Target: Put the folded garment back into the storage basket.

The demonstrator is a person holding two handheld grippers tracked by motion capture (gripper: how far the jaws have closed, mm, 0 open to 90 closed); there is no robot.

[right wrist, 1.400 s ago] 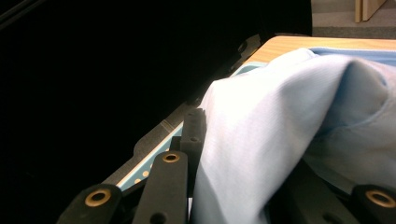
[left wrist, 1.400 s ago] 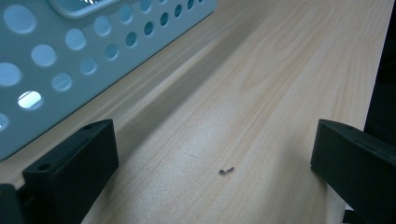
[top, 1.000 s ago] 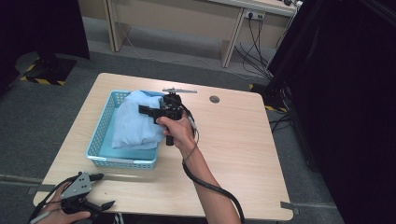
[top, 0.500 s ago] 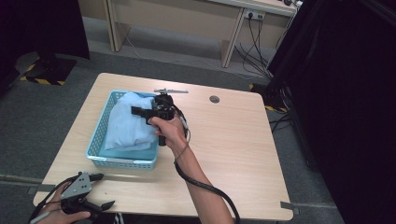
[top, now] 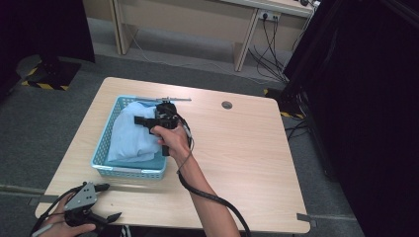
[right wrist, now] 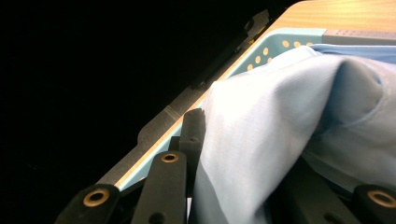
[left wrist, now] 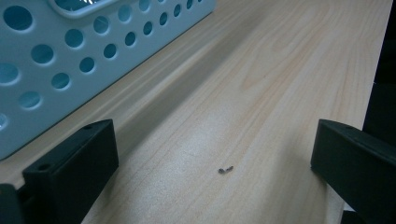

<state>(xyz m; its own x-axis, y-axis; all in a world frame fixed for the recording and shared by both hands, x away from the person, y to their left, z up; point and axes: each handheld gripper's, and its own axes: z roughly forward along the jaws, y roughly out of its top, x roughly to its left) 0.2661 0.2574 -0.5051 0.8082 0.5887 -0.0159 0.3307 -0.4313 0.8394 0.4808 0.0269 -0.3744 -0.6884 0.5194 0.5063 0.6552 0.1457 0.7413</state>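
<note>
lying heaped in the light blue basket [top: 101, 157], one pale blue cloth [top: 131, 136] is seen, soft and creased, with folds rising above the basket rim. in the right gripper view the cloth [right wrist: 280, 135] is finely woven, bright where light falls on it, and a seam runs along one fold. the right tool [top: 148, 122] is held over the cloth, and its jaws are clamped together on a fold of it. the left tool [top: 106, 202] is rested at the near left corner of the tabletop [top: 247, 148], well apart from the cloth, with its jaws spread apart and nothing between them; in the left gripper view only bare wood and a tiny dark speck [left wrist: 225, 170] are seen between the jaws.

the basket is set on the left part of the tabletop, near its left edge, with a strip of bare wood left along its near side. the whole right half of the tabletop is open, apart from a small round cable hole [top: 227, 104] near the far edge. a metal ruler [top: 163, 99] is laid along the basket's far rim.

counted: one basket, one cloth, one ruler, two tools.
</note>
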